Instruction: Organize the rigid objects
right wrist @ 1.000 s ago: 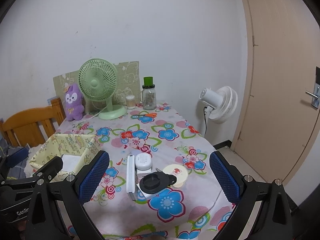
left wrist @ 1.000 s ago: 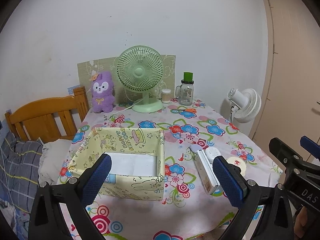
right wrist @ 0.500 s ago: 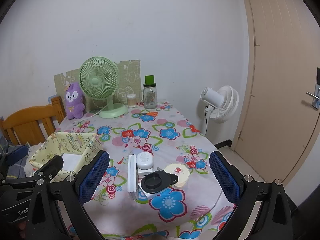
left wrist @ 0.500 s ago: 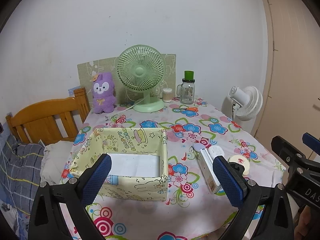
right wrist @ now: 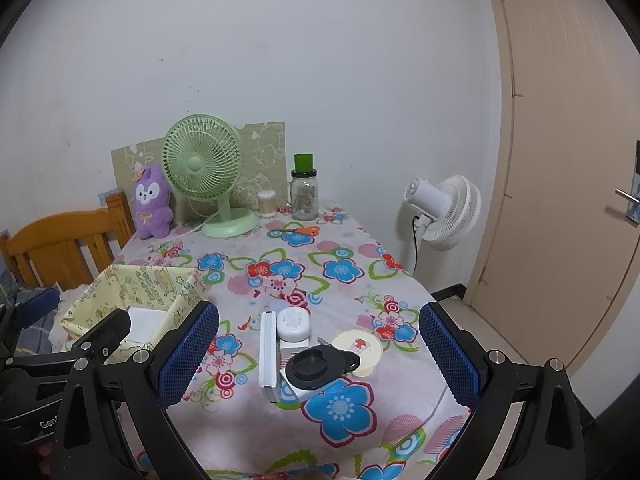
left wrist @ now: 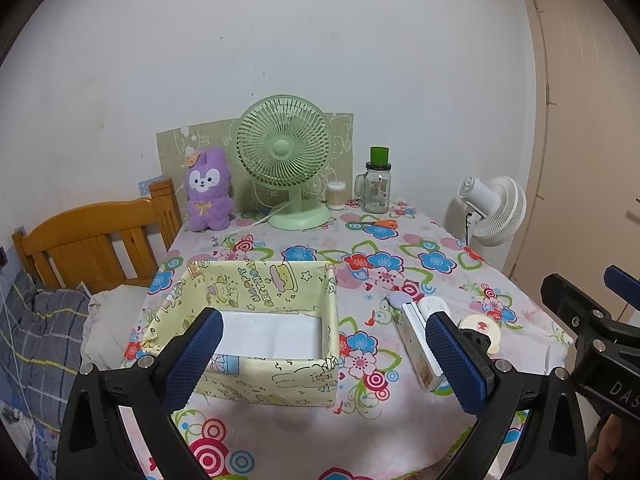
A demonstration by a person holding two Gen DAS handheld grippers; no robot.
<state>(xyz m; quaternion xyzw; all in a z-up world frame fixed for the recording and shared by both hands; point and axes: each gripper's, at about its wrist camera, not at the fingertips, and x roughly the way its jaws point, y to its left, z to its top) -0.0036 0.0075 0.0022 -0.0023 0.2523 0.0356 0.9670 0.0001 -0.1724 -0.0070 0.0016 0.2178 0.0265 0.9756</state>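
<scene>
Item 1, left gripper (left wrist: 320, 354): I hold it above the near tabletop (right wrist: 256, 432) edge, fingers (left wrist: 192, 354) wide apart and empty, framing the yellow fabric storage box (left wrist: 256, 376) at 12 o'clock. Item 2, right gripper (right wrist: 318, 350): fingers (right wrist: 448, 354) equally wide apart, nothing held, aimed at the object cluster at 12 o'clock. Item 3, cluster, right of the box and not yet sorted: a long white flat case (right wrist: 267, 350) on edge, a white rounded case (right wrist: 294, 323) at its 2 o'clock, a black round-lidded item (right wrist: 316, 366) that appears to overlap a cream round tin (right wrist: 360, 350), and a small white block (right wrist: 294, 349) beneath; exact contacts among them I cannot resolve. Item 4, risks, my judgement: the pieces sit so close together that fingers closing on one could knock or drag a neighbour, and the tin lies toward the 3 o'clock table edge, where a push could send it off. The flat case stands on a narrow edge and may tip under a glancing touch. The box has soft walls; a careless drop against its rim could fold it. Item 5, containers: the box holds only a white flat sheet or liner (left wrist: 272, 334) on its floor; a glass jar mug (right wrist: 304, 198) with green cap, contents unclear, and a cotton-swab pot (right wrist: 267, 203) stand at the far end by the green desk fan (right wrist: 204, 176).
</scene>
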